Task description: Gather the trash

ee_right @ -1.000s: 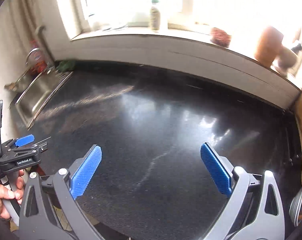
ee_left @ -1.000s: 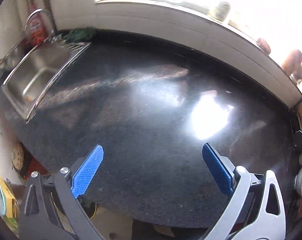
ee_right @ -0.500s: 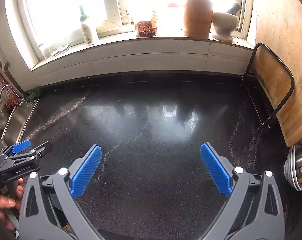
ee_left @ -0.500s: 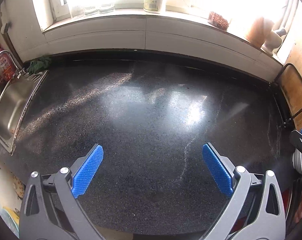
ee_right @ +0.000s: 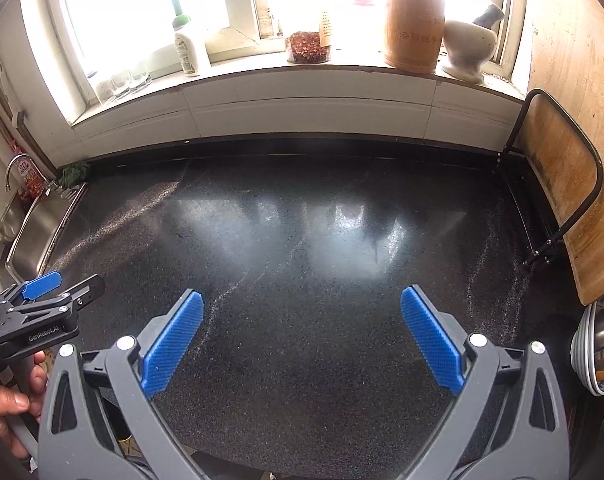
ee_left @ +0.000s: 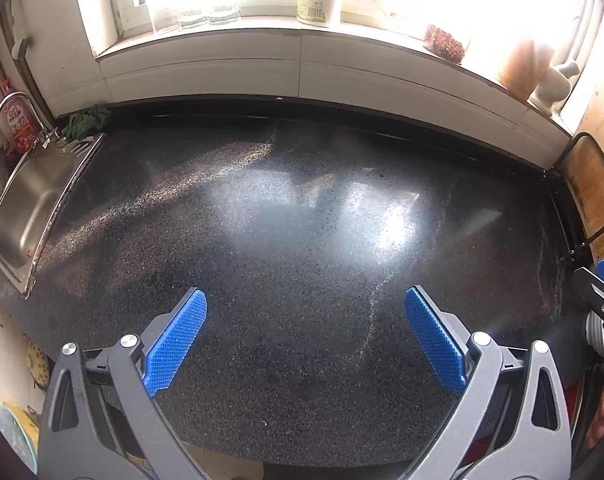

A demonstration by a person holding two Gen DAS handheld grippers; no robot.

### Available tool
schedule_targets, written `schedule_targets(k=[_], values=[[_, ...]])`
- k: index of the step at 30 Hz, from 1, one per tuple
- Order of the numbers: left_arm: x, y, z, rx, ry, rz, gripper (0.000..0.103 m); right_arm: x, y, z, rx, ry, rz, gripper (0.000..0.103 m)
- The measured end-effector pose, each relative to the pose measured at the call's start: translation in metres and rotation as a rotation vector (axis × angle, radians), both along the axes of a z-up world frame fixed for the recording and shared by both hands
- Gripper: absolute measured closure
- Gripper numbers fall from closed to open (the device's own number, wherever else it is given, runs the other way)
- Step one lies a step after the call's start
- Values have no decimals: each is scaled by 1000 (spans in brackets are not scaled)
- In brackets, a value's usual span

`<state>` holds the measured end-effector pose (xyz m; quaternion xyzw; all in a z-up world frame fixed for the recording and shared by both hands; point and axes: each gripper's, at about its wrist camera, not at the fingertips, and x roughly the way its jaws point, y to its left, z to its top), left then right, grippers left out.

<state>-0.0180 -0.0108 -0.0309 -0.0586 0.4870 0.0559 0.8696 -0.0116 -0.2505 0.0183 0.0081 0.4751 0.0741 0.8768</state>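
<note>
The left gripper [ee_right: 45,300], seen at 9 o'clock in the right view, carries the lettering "GenRobot.AI"; a hand [ee_right: 9,404] holds its handle. The wooden jar [ee_right: 414,28] on the sill at 1 o'clock bears characters too faint to read, as do the red bottle [ee_left: 17,124] by the tap and the white bottle [ee_left: 314,0] with its barcode label. Both the left gripper's and the right gripper's [ee_right: 302,344] blue pads are spread wide, holding nothing, above the black counter [ee_right: 302,240]. No trash shows on it. Compared with half a second ago, the left view has swung slightly right and closer to the sill; the right view barely differs. The sink [ee_left: 25,208] lies at 9 o'clock, the board [ee_right: 562,184] at 3.
</note>
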Motion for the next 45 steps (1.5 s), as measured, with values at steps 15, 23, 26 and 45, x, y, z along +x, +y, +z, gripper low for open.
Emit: schedule_targets(k=[15,23,26,45], values=[[0,1,-2,0,6,2,7,-2,2,-3,0,13,1,7],[3,-2,-4,3,8,-3,7,-2,1,-4,-2,18,-5,7],[4,-2,-4,3,10,-2,7,-4,1,-4,-2,18,-8,7],[2,-4,-7,-6,18,-5,7,-7,2,-3,-10,20,-12,7]])
